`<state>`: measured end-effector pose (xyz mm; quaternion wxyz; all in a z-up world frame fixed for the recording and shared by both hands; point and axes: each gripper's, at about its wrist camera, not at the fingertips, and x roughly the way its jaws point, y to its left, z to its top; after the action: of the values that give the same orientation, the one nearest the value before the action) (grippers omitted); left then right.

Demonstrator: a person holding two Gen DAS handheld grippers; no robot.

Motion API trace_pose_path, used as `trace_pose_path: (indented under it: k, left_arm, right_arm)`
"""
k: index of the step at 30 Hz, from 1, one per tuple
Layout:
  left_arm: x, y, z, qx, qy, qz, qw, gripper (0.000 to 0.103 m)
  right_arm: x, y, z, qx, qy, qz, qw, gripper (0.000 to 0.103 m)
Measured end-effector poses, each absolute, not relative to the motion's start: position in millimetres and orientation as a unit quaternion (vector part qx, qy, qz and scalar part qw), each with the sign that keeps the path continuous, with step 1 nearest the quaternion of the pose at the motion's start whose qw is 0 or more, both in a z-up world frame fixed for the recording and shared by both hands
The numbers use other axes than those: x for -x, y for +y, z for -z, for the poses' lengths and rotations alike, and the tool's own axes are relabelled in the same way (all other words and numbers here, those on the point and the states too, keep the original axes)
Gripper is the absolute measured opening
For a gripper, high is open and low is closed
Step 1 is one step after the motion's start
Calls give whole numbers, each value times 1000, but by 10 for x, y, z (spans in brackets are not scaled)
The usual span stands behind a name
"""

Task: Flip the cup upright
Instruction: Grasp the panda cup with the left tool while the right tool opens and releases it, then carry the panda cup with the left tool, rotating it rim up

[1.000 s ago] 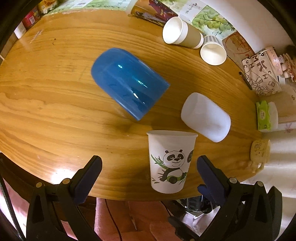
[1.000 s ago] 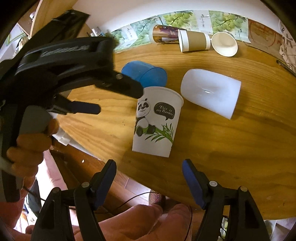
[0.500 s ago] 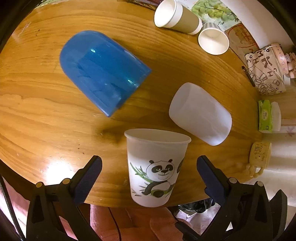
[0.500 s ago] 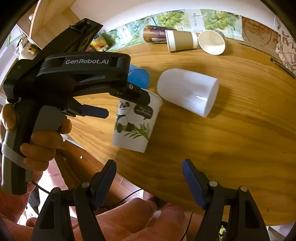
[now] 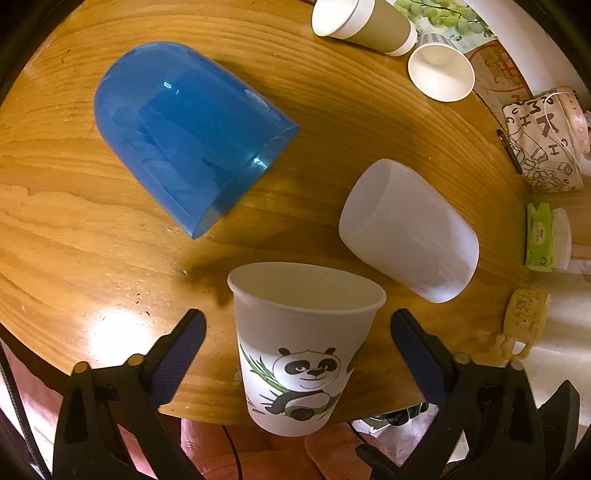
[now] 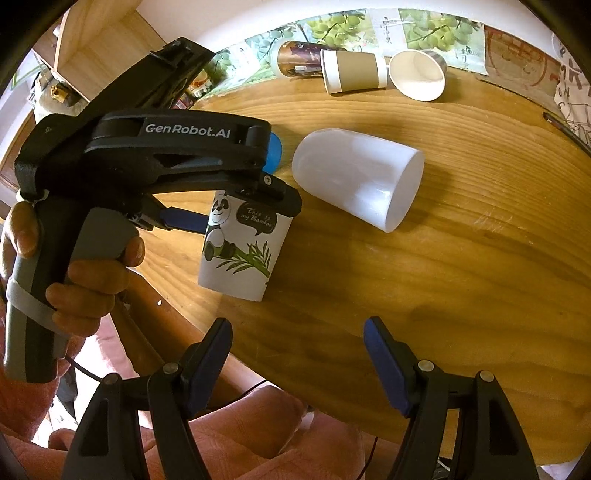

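Note:
A white paper cup with a panda print (image 5: 303, 350) stands upright near the front edge of the wooden table (image 5: 74, 229). My left gripper (image 5: 297, 332) is open, one finger on each side of the cup, apart from its wall. In the right wrist view the same cup (image 6: 243, 251) stands under the left gripper's body. My right gripper (image 6: 297, 350) is open and empty over the table's front edge, right of the cup.
A blue plastic cup (image 5: 184, 136) and a frosted white cup (image 5: 410, 229) lie on their sides behind the panda cup. Two paper cups (image 5: 369, 22) (image 5: 441, 72) lie at the back. A tissue pack (image 5: 539, 236) and a yellow mug (image 5: 524, 317) are at the right.
My left gripper has moved forward, so its open fingers now flank the panda cup. My right gripper has drifted right, away from the cup. The cup has stayed upright.

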<state>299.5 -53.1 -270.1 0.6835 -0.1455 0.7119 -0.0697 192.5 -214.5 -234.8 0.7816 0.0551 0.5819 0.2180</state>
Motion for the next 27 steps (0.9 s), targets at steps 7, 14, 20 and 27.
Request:
trace_pose_path:
  k: [7, 14, 20, 27]
  left_arm:
    - [-3010, -582, 2710, 134, 714, 69, 684, 84]
    - [-2990, -595, 2691, 132, 710, 70, 688, 71]
    - [-2945, -609, 2612, 115, 692, 71, 709, 70]
    - [-2838, -617, 2426, 103, 647, 100, 749, 70]
  right_arm:
    - [-1970, -2155, 2367, -53, 585, -221, 779, 74]
    - [-1957, -2107, 2353, -38, 583, -222, 781, 74]
    - [-1954, -2090, 2344, -35, 580, -223, 783, 74]
    - [-1948, -2092, 2332, -36, 578, -221, 785, 74]
